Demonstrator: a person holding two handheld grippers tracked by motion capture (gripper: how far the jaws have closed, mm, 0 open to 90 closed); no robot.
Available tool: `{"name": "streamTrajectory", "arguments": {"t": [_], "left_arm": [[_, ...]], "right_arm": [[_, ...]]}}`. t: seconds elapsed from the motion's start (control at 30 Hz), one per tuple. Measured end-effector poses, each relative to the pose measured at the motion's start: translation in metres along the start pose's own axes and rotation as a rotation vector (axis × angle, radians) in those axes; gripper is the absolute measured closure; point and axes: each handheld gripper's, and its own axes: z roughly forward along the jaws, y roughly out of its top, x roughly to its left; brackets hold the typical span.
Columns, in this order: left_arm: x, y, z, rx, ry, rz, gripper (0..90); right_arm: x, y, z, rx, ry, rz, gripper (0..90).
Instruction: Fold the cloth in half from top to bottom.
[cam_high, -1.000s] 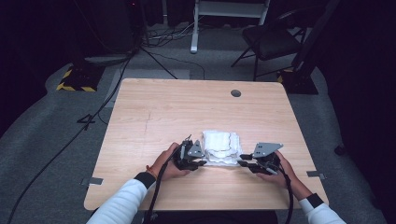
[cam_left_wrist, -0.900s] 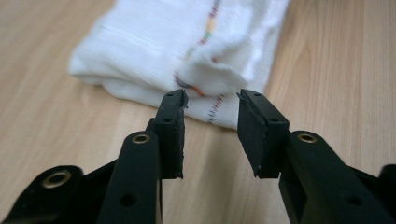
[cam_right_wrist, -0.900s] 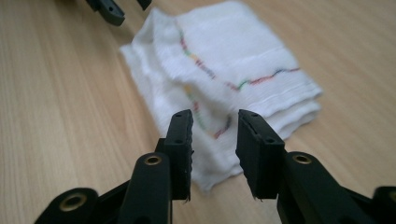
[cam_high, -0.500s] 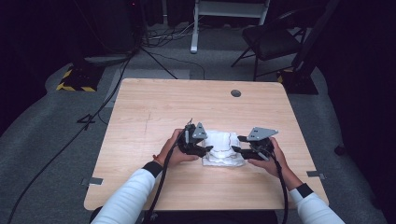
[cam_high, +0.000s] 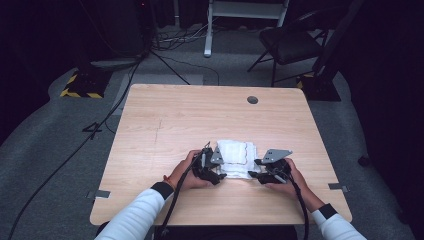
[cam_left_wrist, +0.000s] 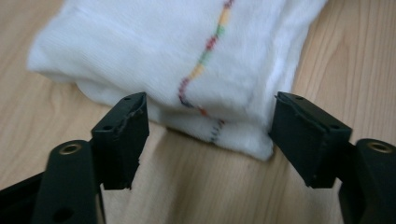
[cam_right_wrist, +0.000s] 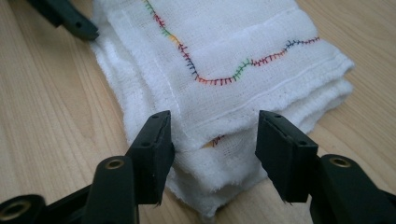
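Observation:
A folded white cloth (cam_high: 235, 152) with a wavy line of multicoloured stitching lies on the wooden table (cam_high: 175, 125), near its front edge. My left gripper (cam_high: 218, 175) is at the cloth's near left corner and my right gripper (cam_high: 255, 175) at its near right corner. In the left gripper view the left gripper (cam_left_wrist: 210, 100) is open around a corner of the cloth (cam_left_wrist: 163, 42), its pads clear of the fabric. In the right gripper view the right gripper (cam_right_wrist: 215, 116) is open around the layered edge of the cloth (cam_right_wrist: 233, 42). Both pairs of jaws have just been opening. A jaw of the left gripper (cam_right_wrist: 70, 21) shows beyond the cloth.
A round grey cable port (cam_high: 252, 99) sits in the table's far right part. Tape tabs (cam_high: 101, 193) mark the table's side edges. Beyond the table are a black folding chair (cam_high: 290, 45), cables on the grey floor and a striped block (cam_high: 80, 87).
Half a second ago both grippers were farther up the table, along the cloth's sides. Now they are back at its near corners, lower and closer together, with jaws wider than a second ago.

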Motion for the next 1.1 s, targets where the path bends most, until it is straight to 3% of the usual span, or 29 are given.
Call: {"name": "streamTrajectory", "arguments": {"t": [0.1, 0.23, 0.4, 0.5, 0.6, 0.83, 1.0, 1.1], "left_arm": [[0.002, -0.002, 0.002, -0.015, -0.003, -0.037, 26.5], [0.007, -0.003, 0.003, -0.025, 0.005, -0.056, 24.0], [0.017, -0.005, 0.002, -0.022, 0.04, -0.08, 23.4], [0.026, -0.009, 0.001, -0.027, 0.067, -0.09, 22.6], [0.035, -0.012, 0.001, -0.034, 0.089, -0.131, 21.8], [0.044, -0.018, -0.004, -0.027, 0.174, -0.13, 22.2], [0.041, -0.016, -0.009, -0.029, 0.194, -0.123, 22.2], [0.041, -0.015, -0.015, -0.027, 0.189, -0.124, 22.0]], "right_arm": [[-0.002, -0.001, 0.001, -0.006, 0.004, 0.016, 44.2], [-0.004, 0.0, 0.005, -0.01, -0.001, 0.019, 43.6], [-0.01, 0.005, 0.011, -0.008, 0.01, 0.022, 43.0], [-0.014, 0.012, 0.018, -0.009, -0.01, 0.009, 42.7], [-0.02, 0.021, 0.026, -0.003, -0.042, 0.008, 42.7], [-0.035, 0.036, 0.042, 0.007, -0.051, 0.051, 37.7], [-0.03, 0.042, 0.041, 0.022, -0.081, 0.017, 37.6], [-0.029, 0.043, 0.035, 0.026, -0.078, 0.026, 36.7]]}}
